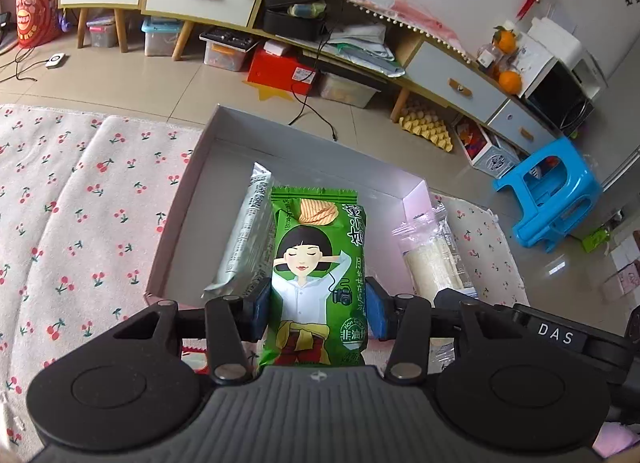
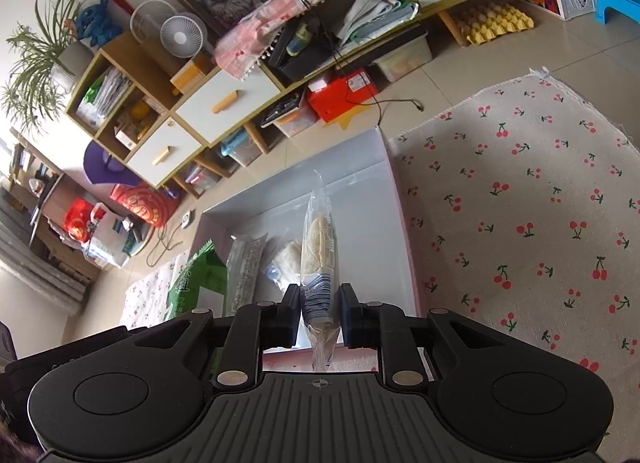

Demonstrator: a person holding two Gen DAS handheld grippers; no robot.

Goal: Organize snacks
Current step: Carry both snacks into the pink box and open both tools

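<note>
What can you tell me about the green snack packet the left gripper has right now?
The green snack packet is a glossy plastic pillow pack with a zigzag top seal, printed with a cartoon girl, a ridged chip and Chinese text. It looks sealed and puffy. The left gripper is clamped on its lower half, blue pads pressing both sides, holding it lengthwise over the grey box, next to a silver packet.
</note>
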